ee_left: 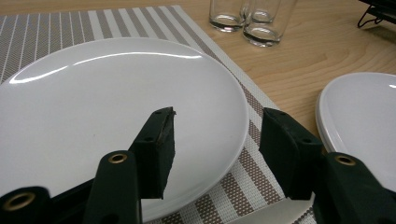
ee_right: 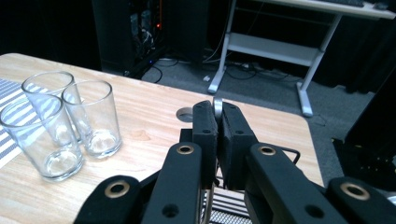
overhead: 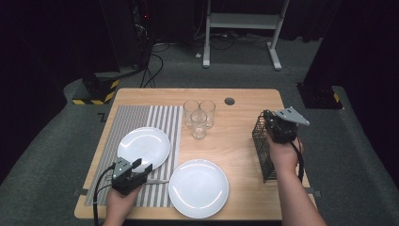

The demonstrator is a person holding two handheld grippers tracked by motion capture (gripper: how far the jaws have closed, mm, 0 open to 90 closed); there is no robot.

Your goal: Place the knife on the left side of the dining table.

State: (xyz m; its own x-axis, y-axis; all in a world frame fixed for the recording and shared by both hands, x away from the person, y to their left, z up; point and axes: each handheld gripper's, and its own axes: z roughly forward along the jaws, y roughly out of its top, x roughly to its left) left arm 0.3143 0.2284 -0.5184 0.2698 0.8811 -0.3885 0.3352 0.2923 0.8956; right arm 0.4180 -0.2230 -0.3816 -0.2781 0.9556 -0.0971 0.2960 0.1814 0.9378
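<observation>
My right gripper (overhead: pixel 275 126) hovers over the top of a black wire basket (overhead: pixel 262 150) at the table's right edge. In the right gripper view its jaws (ee_right: pixel 218 112) are shut on a thin metal utensil (ee_right: pixel 217 103) whose end sticks up between the pads; its lower part is hidden. My left gripper (overhead: pixel 141 165) rests at the front left, open. In the left gripper view (ee_left: pixel 217 121) one jaw is over the rim of a white plate (ee_left: pixel 116 107) and the other over the striped placemat (ee_left: pixel 254 105). A silver utensil (overhead: pixel 157 181) lies on the mat just beside it.
A second white plate (overhead: pixel 198 187) sits front centre on bare wood. Three clear glasses (overhead: pixel 199 117) stand clustered behind the plates. A round cable hole (overhead: pixel 229 100) is near the table's far edge. Dark floor, a desk frame and cables lie beyond.
</observation>
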